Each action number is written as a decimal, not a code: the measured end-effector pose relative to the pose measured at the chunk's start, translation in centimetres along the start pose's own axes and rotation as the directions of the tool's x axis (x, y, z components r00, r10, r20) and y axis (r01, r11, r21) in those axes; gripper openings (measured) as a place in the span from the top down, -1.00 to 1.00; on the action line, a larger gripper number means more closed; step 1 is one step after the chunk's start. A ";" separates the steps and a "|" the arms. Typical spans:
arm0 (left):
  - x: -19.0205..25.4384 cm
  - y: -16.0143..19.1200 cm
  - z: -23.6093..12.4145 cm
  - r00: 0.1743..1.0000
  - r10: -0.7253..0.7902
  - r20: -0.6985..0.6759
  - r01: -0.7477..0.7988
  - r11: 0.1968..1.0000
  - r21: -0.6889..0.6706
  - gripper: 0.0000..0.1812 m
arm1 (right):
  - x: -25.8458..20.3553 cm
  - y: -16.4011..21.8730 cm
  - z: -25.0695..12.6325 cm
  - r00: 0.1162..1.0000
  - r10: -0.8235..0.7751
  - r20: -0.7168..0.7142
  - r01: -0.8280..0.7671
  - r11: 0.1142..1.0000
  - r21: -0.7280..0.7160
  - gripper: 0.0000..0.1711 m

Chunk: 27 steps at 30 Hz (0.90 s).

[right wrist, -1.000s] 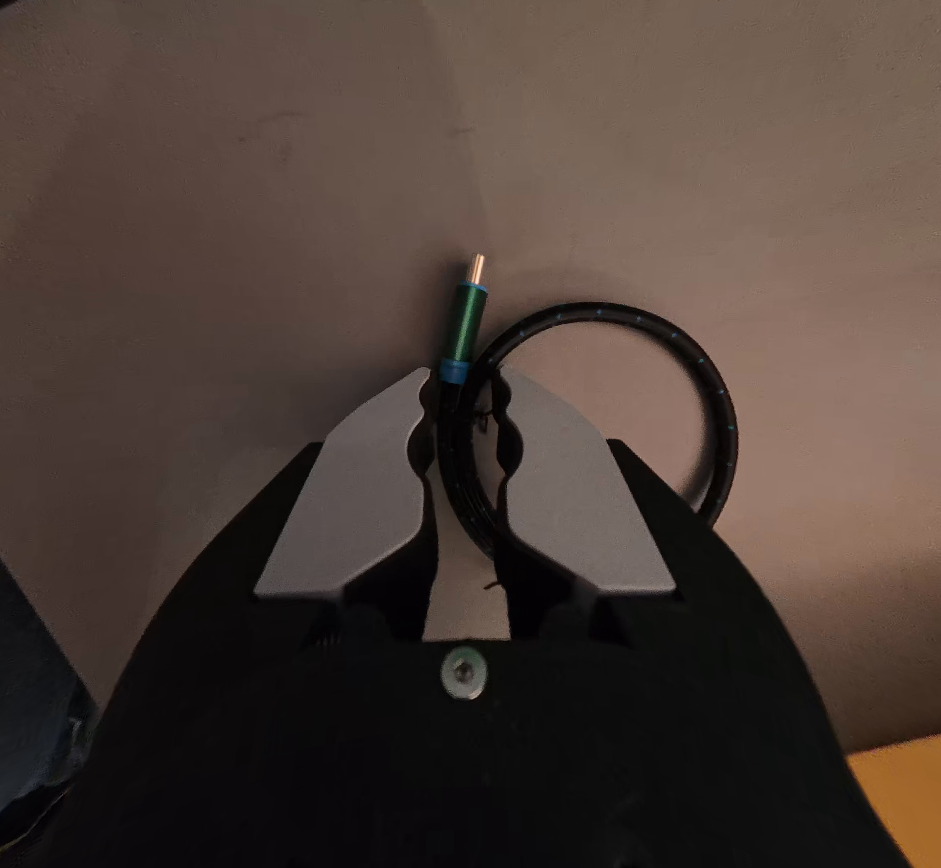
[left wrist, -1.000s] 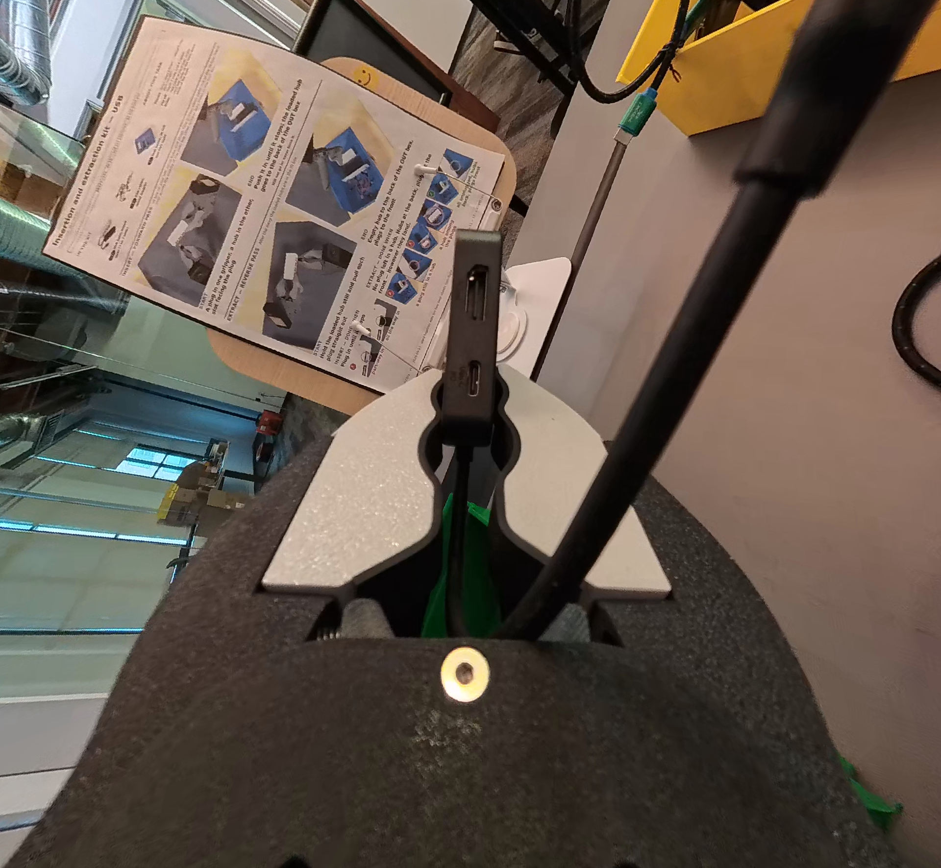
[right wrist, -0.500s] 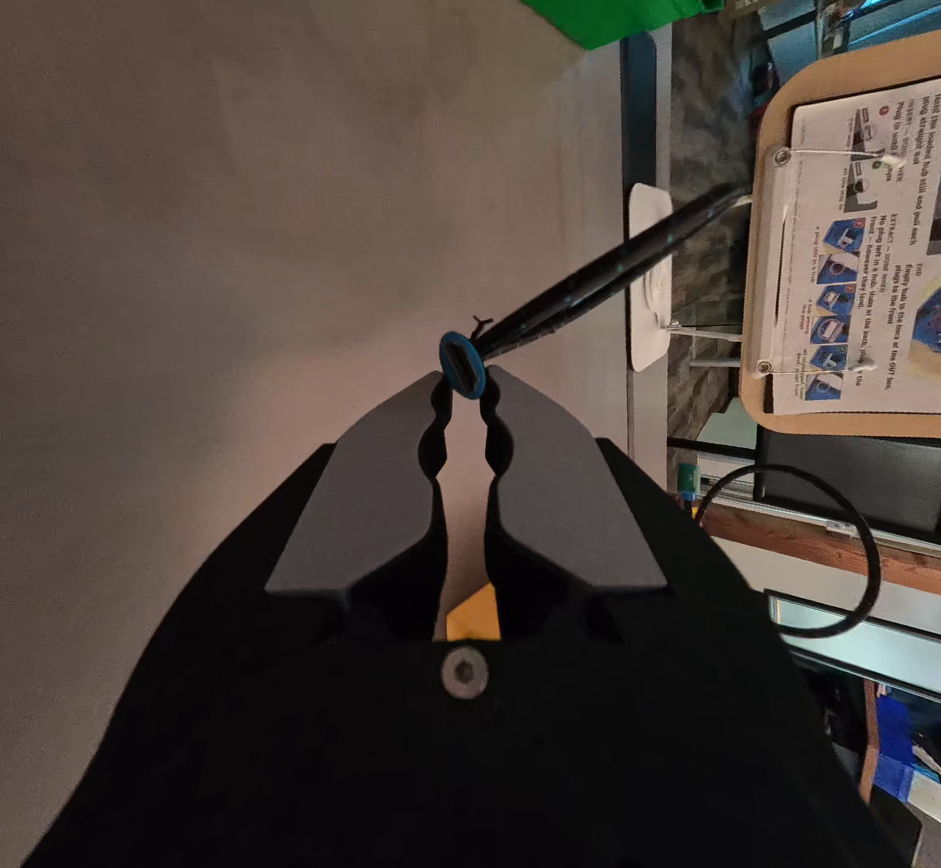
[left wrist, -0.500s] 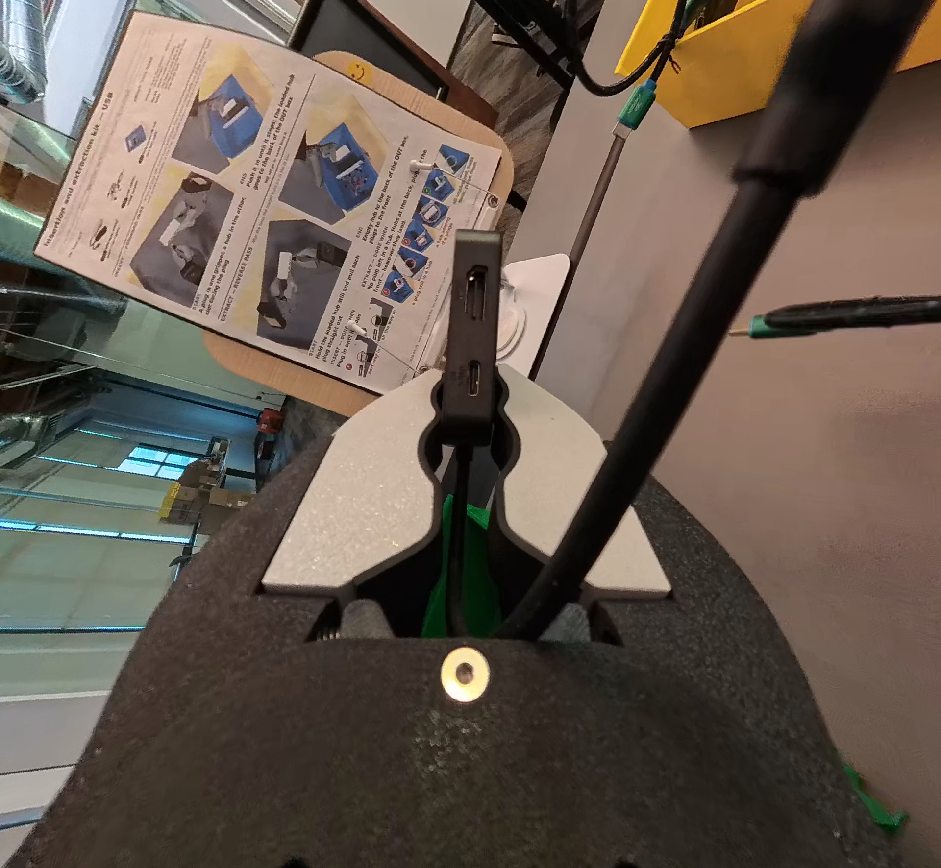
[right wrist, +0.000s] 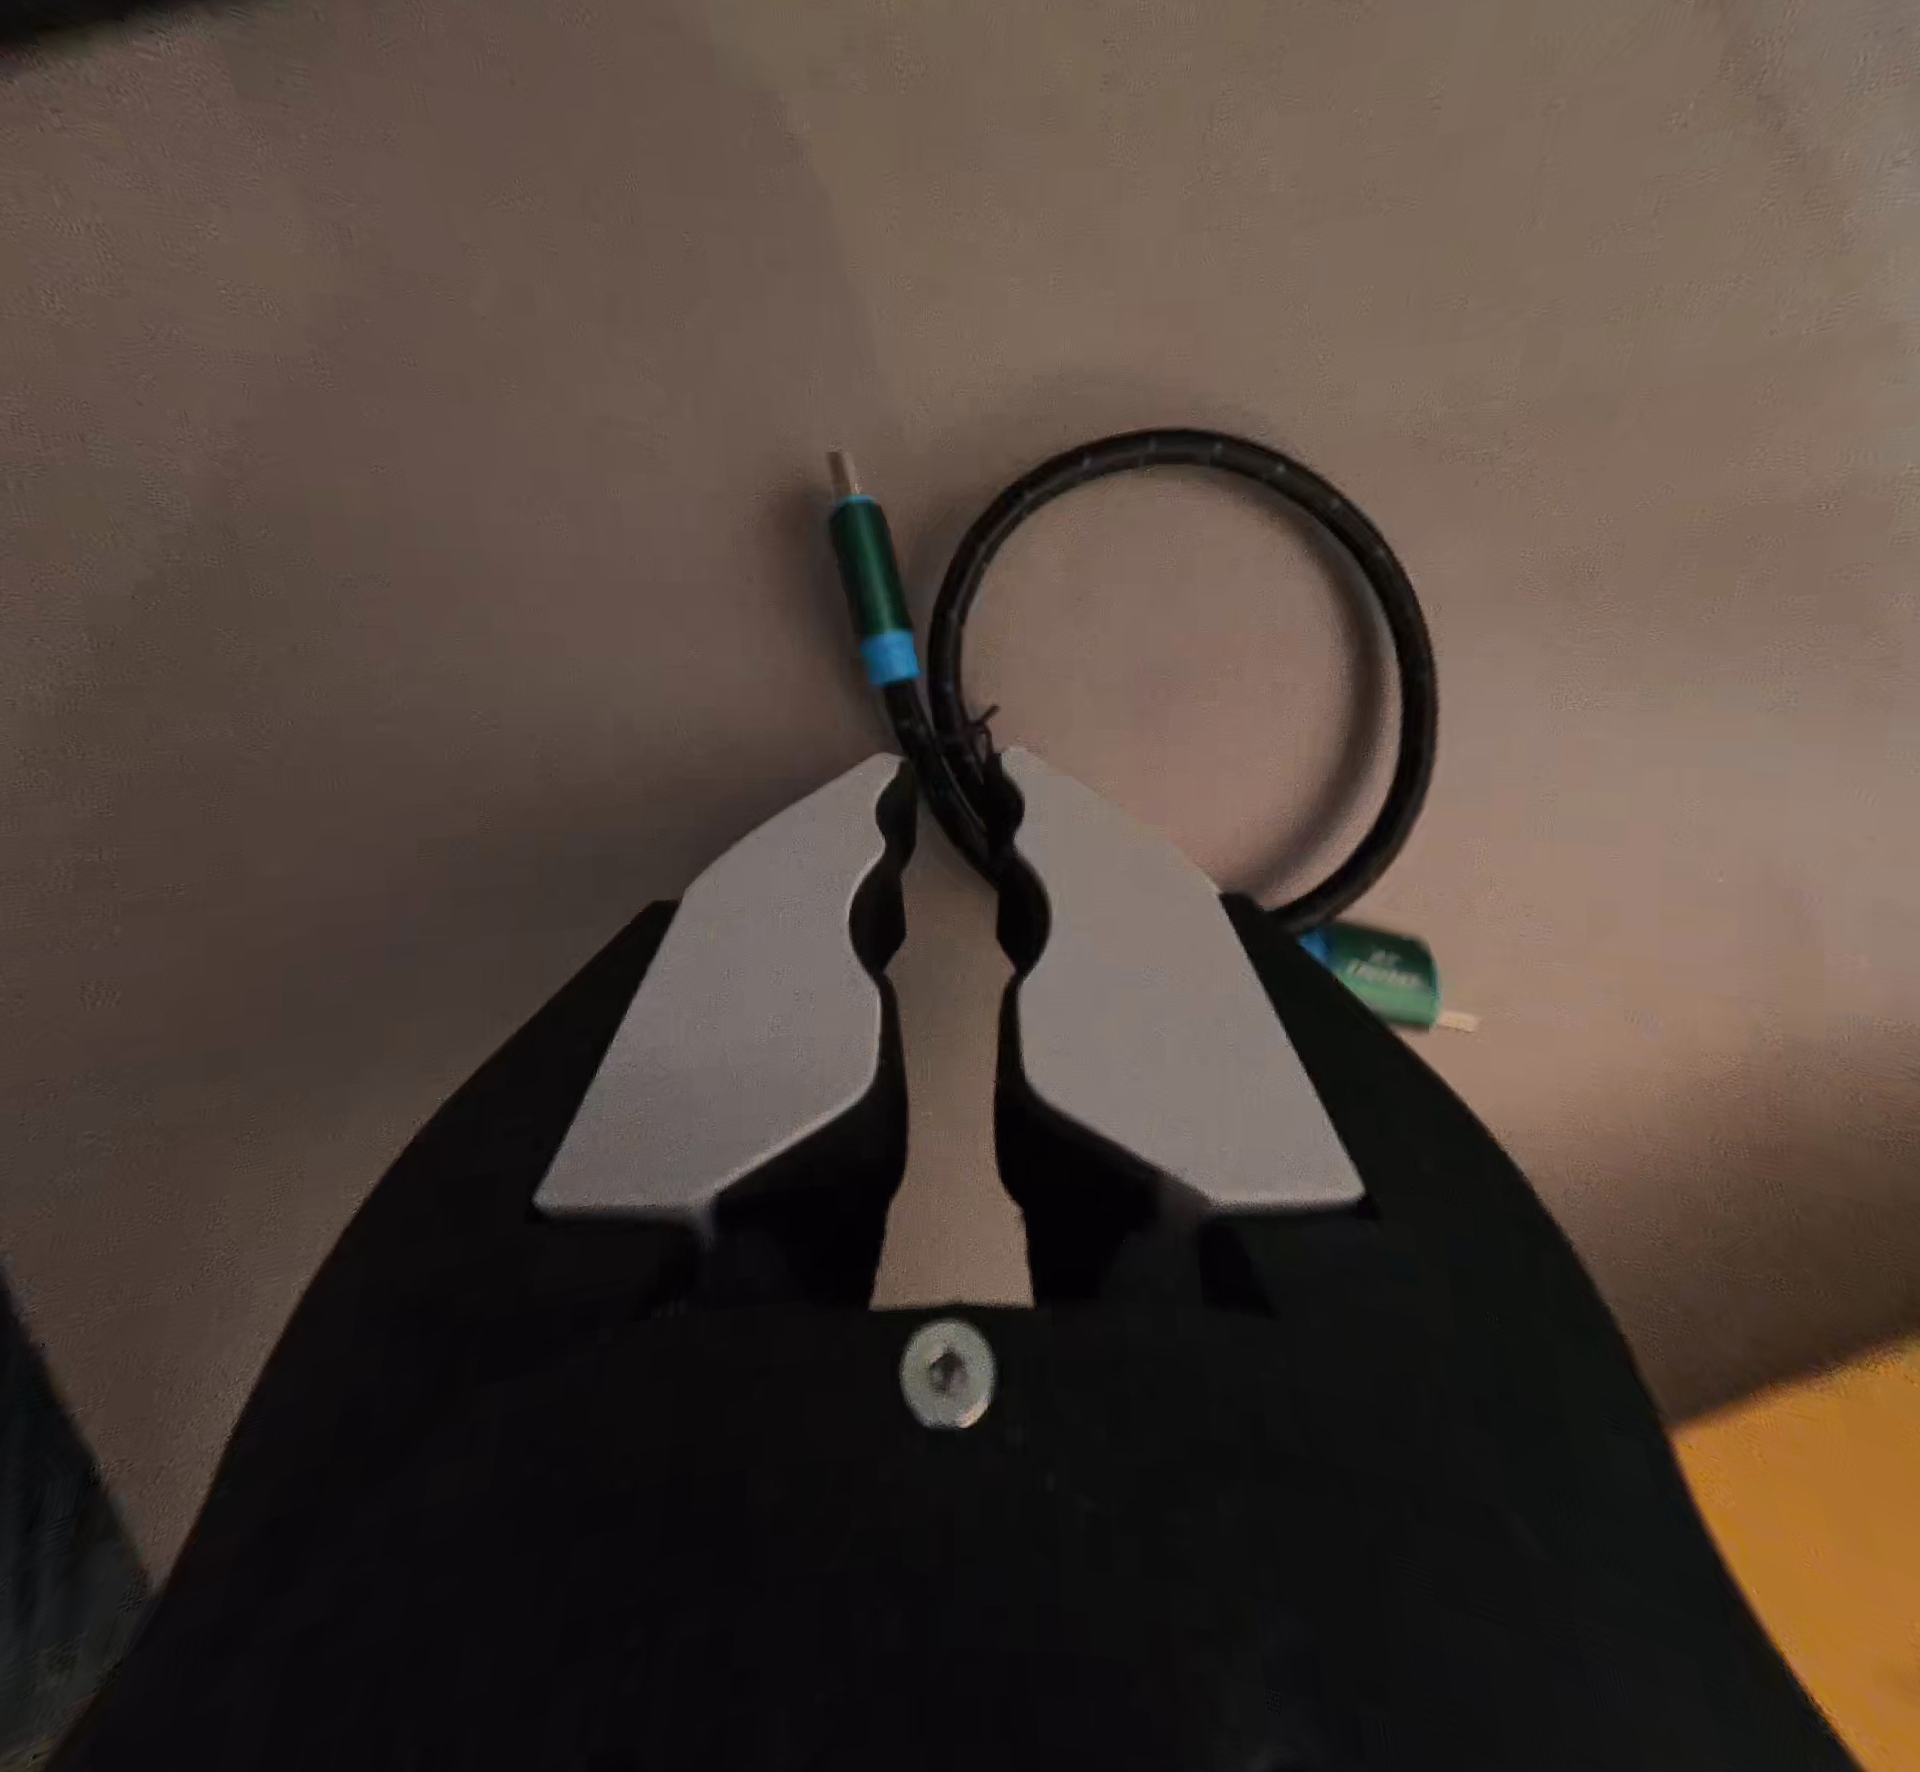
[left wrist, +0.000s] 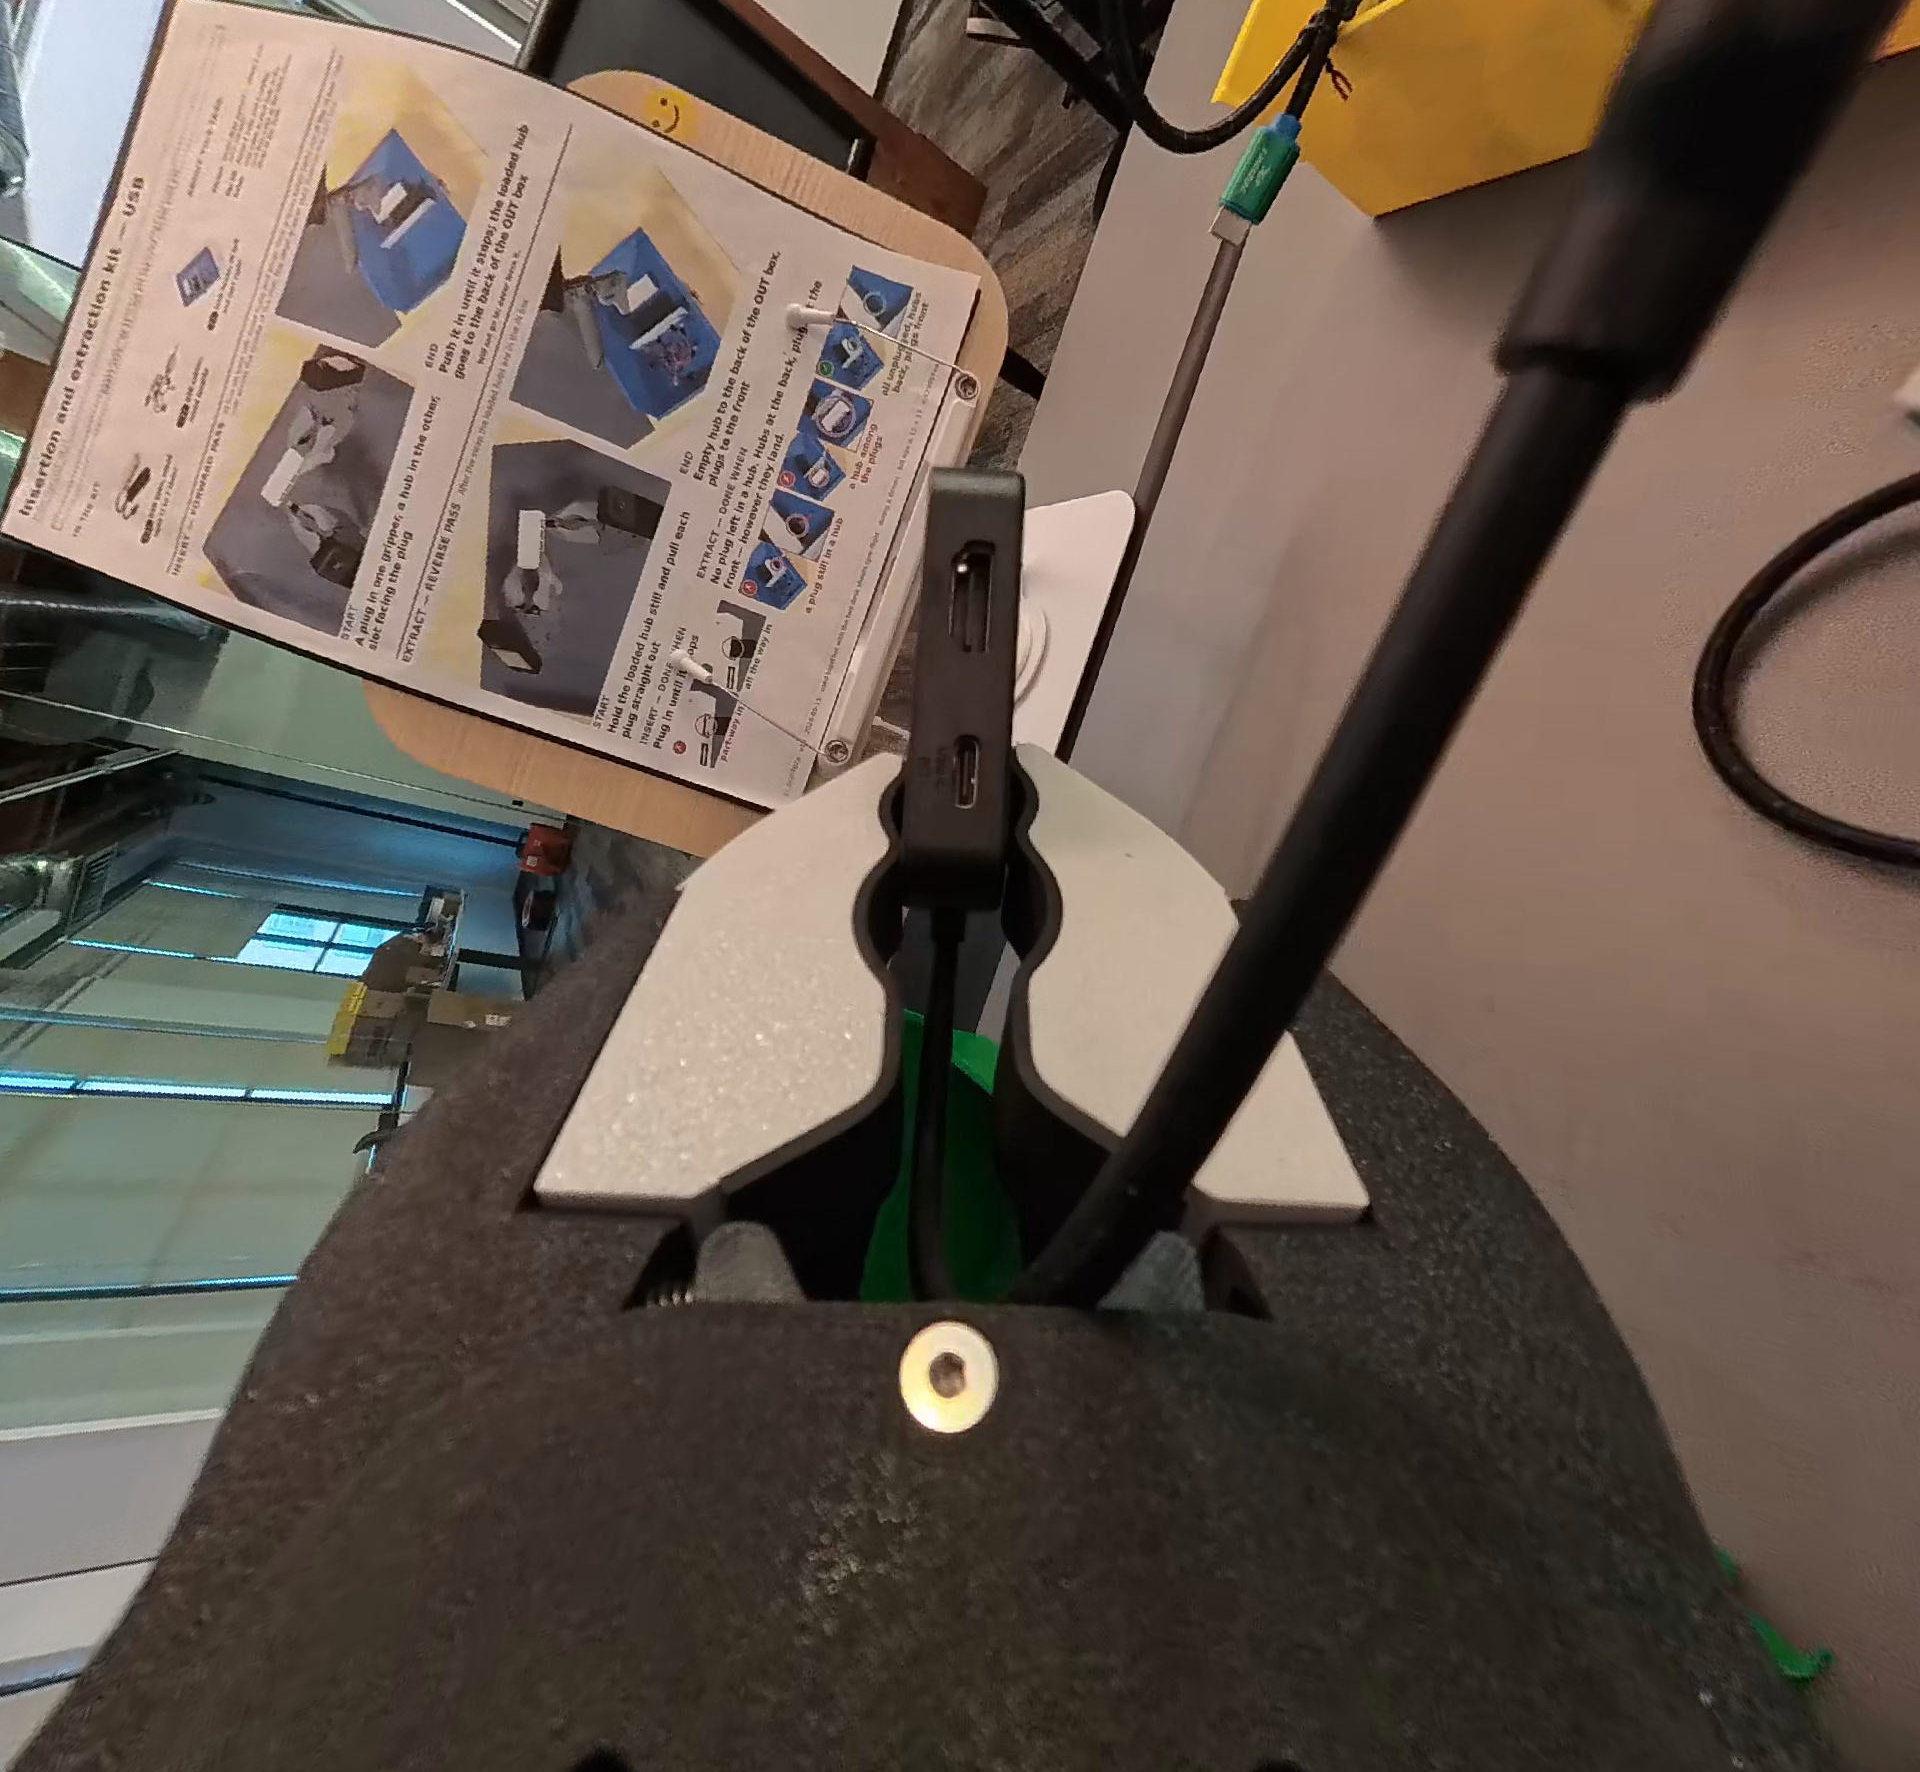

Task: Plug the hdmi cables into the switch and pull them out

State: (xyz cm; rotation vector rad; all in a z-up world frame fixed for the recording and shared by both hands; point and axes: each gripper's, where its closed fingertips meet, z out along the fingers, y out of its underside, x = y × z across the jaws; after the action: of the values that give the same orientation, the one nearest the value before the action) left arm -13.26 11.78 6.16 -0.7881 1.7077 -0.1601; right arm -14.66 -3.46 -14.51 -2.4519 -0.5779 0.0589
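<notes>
The switch (left wrist: pixel 961 683) is matte black against the grey table (left wrist: pixel 1558 787). The left gripper (left wrist: pixel 954 792) has pale grey speckled fingers (left wrist: pixel 769 995) in a coarse black body. Beyond the switch, a white instruction sheet (left wrist: pixel 499 392) bears blue, grey and pale yellow pictures on a light wood board (left wrist: pixel 582 787). A yellow bin (left wrist: pixel 1455 60) sits far right of the switch. The black braided cable (right wrist: pixel 1392 600) has a green plug (right wrist: pixel 871 569) with a blue collar; the second plug (right wrist: pixel 1382 974) is green too.
</notes>
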 end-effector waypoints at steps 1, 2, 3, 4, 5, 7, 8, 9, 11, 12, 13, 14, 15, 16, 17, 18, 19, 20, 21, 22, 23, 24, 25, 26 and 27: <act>0.0 0.0 0.0 1.000 0.000 -0.001 0.000 1.000 0.000 0.85 | -0.2 -0.3 -0.2 0.997 0.010 0.077 -0.014 0.999 0.046 0.85; 0.0 0.0 0.0 1.000 -0.002 -0.003 0.002 1.000 0.002 0.85 | -0.5 -0.5 -0.5 0.986 0.029 0.165 -0.042 0.996 0.079 0.84; 0.0 -0.1 0.0 1.000 -0.004 -0.004 0.004 1.000 0.006 0.85 | -0.5 -0.7 -0.8 0.966 0.059 0.250 -0.085 0.992 0.096 0.81; 0.1 -0.2 0.1 1.000 -0.007 -0.007 0.007 1.000 0.010 0.85 | -0.6 -0.9 -0.9 0.939 0.093 0.332 -0.133 0.986 0.101 0.75; 0.1 -0.3 0.1 1.000 -0.010 -0.011 0.010 1.000 0.014 0.85 | -0.7 -1.1 -1.0 0.898 0.122 0.424 -0.177 0.980 0.091 0.72; 0.3 -0.3 0.2 1.000 -0.006 -0.016 0.006 1.000 0.012 0.85 | -1.0 -1.5 -0.6 0.816 0.163 0.554 -0.223 0.974 0.041 0.72; 0.4 -0.2 0.3 1.000 -0.002 -0.017 0.002 1.000 0.007 0.85 | -0.9 -1.5 0.0 0.794 0.180 0.581 -0.225 0.974 0.005 0.72; 0.5 -0.2 0.4 1.000 0.003 -0.018 -0.003 1.000 0.001 0.85 | -0.9 -1.3 0.5 0.776 0.190 0.602 -0.208 0.977 -0.040 0.75; 0.6 -0.1 0.5 1.000 0.007 -0.020 -0.007 1.000 -0.005 0.85 | -1.6 -1.2 0.9 0.727 0.198 0.658 -0.161 0.980 -0.117 0.81; 0.5 0.0 0.5 1.000 0.006 -0.019 -0.006 1.000 -0.006 0.85 | -1.7 -1.3 1.0 0.715 0.196 0.671 -0.142 0.981 -0.134 0.81; 0.5 0.0 0.6 1.000 0.004 -0.020 -0.004 1.000 -0.007 0.85 | -1.8 -1.2 1.1 0.720 0.185 0.669 -0.111 0.982 -0.152 0.83; 0.5 0.1 0.6 1.000 0.002 -0.020 -0.002 1.000 -0.008 0.85 | -1.6 -1.1 1.3 0.736 0.167 0.656 -0.077 0.984 -0.163 0.88; 0.5 0.2 0.6 1.000 0.001 -0.020 -0.001 1.000 -0.010 0.85 | -1.5 -1.0 1.5 0.750 0.146 0.645 -0.043 0.984 -0.173 0.92; 0.4 0.2 0.7 1.000 0.000 -0.020 0.000 1.000 -0.012 0.85 | -1.6 -1.0 1.6 0.757 0.123 0.642 -0.012 0.985 -0.174 0.92; 0.4 0.3 0.7 1.000 -0.001 -0.020 0.000 1.000 -0.013 0.85 | -1.8 -1.0 1.6 0.760 0.097 0.643 0.020 0.985 -0.172 0.92; 0.4 0.3 0.7 1.000 -0.002 -0.020 0.001 1.000 -0.013 0.85 | -2.0 -0.9 1.6 0.760 0.071 0.646 0.051 0.984 -0.168 0.92; 0.4 0.4 0.7 1.000 -0.002 -0.021 0.002 1.000 -0.014 0.85 | -2.1 -0.8 1.5 0.758 0.051 0.650 0.079 0.982 -0.169 0.91; 0.4 0.4 0.7 1.000 -0.002 -0.020 0.002 1.000 -0.014 0.85 | -2.0 -0.7 1.4 0.762 0.030 0.646 0.106 0.980 -0.171 0.90; 0.3 0.4 0.6 1.000 -0.002 -0.018 0.001 1.000 -0.015 0.85 | -1.9 -0.6 1.4 0.770 0.009 0.638 0.130 0.977 -0.170 0.83; 0.3 0.4 0.6 1.000 -0.002 -0.016 0.002 1.000 -0.014 0.85 | -1.7 -0.7 1.4 0.775 -0.011 0.632 0.143 0.977 -0.159 0.81; 0.2 0.3 0.6 1.000 -0.003 -0.015 0.003 1.000 -0.012 0.85 | -1.7 -1.0 1.3 0.772 -0.024 0.636 0.144 0.980 -0.139 0.77; 0.2 0.3 0.5 1.000 -0.004 -0.015 0.004 1.000 -0.011 0.85 | -1.8 -1.4 1.2 0.766 -0.030 0.642 0.140 0.983 -0.121 0.75; 0.2 0.3 0.5 1.000 -0.004 -0.015 0.004 1.000 -0.012 0.85 | -1.8 -1.7 1.2 0.763 -0.032 0.646 0.137 0.984 -0.114 0.73; 0.2 0.4 0.6 1.000 -0.003 -0.015 0.003 1.000 -0.014 0.85 | -1.8 -1.7 1.4 0.766 -0.030 0.642 0.141 0.983 -0.122 0.72; 0.3 0.4 0.6 1.000 -0.002 -0.015 0.002 1.000 -0.016 0.85 | -1.8 -1.4 1.7 0.766 -0.026 0.642 0.154 0.977 -0.145 0.71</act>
State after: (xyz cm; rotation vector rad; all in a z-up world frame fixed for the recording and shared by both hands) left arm -12.92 12.12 5.56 -0.8017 1.7244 -0.1546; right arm -17.13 -2.30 -15.26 -2.5553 -1.0321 0.8709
